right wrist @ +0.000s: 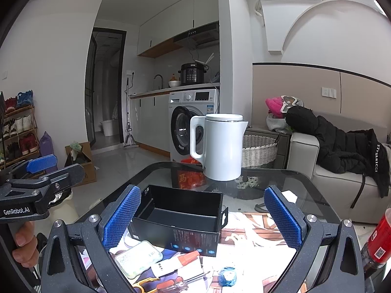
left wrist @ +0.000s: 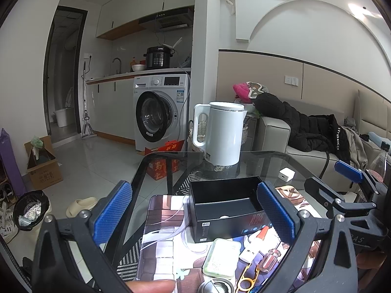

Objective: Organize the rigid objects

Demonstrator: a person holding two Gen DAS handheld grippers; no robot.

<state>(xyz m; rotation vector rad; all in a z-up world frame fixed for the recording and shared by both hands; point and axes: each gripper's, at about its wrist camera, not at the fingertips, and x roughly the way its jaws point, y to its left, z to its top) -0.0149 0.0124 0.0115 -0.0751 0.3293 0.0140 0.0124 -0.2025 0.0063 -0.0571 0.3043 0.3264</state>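
Note:
An open black box (left wrist: 226, 204) (right wrist: 180, 216) stands on a printed mat on the glass table. In front of it lie a pale green case (left wrist: 221, 256) (right wrist: 138, 258), a white tube with an orange cap (left wrist: 254, 244) (right wrist: 176, 262), a red-handled screwdriver (left wrist: 268, 256) (right wrist: 180, 283), orange-handled scissors (left wrist: 246, 279) (right wrist: 144, 283) and a small blue object (right wrist: 227, 277). My left gripper (left wrist: 195, 212) is open and empty above these items. My right gripper (right wrist: 202, 217) is open and empty, with the box between its fingers in view.
A white kettle (left wrist: 223, 134) (right wrist: 220, 146) stands at the table's far edge. A white charger (left wrist: 287, 174) lies behind the box. A red-labelled bottle (right wrist: 378, 241) stands at the right. A metal round lid (left wrist: 216, 285) lies near the front. A sofa (right wrist: 330, 171) is to the right.

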